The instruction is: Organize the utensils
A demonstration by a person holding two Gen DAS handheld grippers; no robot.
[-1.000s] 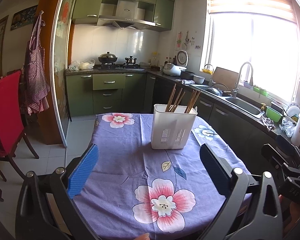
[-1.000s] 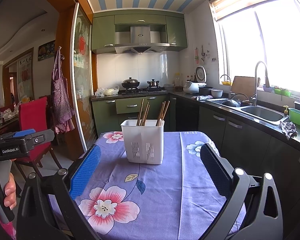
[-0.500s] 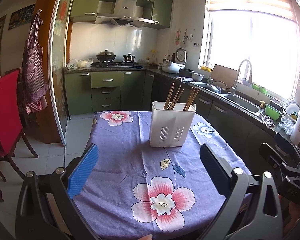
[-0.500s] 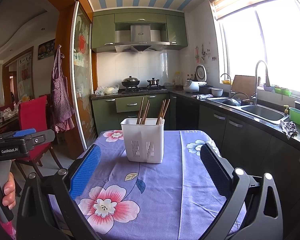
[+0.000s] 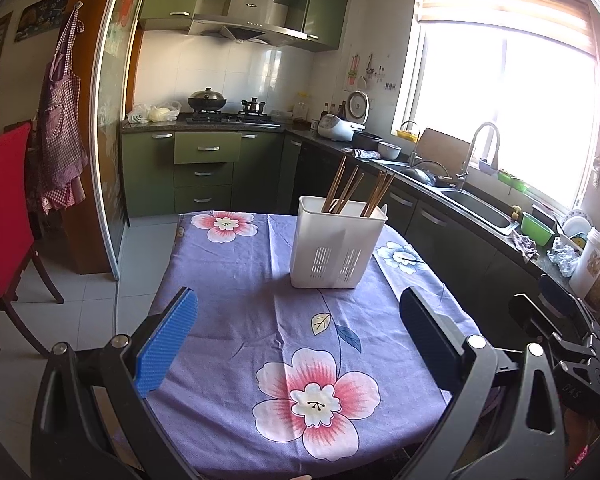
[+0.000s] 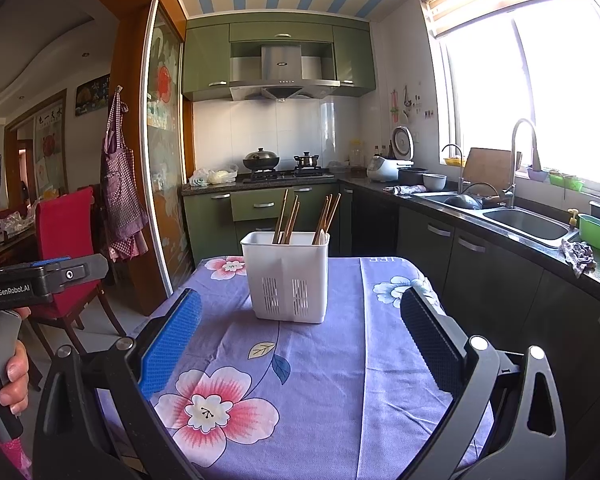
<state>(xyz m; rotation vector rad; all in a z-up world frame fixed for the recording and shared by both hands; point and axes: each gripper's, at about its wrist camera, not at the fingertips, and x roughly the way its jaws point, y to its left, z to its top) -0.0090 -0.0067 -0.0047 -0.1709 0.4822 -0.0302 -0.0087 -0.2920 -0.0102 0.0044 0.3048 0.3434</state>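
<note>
Left gripper (image 5: 298, 332): fingers spread wide, holding nothing; hovering above the near part of the counter, aimed at the holder.
Right gripper (image 6: 300, 336): fingers likewise wide apart and empty; above the near edge of the counter, holder straight ahead between the fingertips.
Left fingers (image 5: 166, 344): blue ribbed pad on one, dark pad on the other; neither touching the cloth or the holder.
Utensil holder (image 5: 337, 254): white plastic, rectangular, slotted vents low on the front wall; upright on the far half of the counter, well apart from both grippers.
Chopsticks (image 5: 346, 191): brown sticks standing tilted in the holder, in two bunches, one toward each side; seen from the right wrist (image 6: 288, 218) the same two bunches lean slightly rightward. Exact count unclear.
Counter (image 5: 236, 280): covered by a purple cloth printed with pink and white flowers; only the holder standing on it.
Hand (image 6: 14, 376): at the left edge of the right wrist view, fingers wrapped round the grip of the other gripper's handle, marked "GenRobot.AI".
Red chair (image 6: 66, 236): left of the counter, on the tiled floor.
Sink (image 6: 524, 224): set in the dark worktop under the window, to the right; tall curved tap behind it.
Green bowl (image 6: 598, 230): on the worktop right of the sink.
</note>
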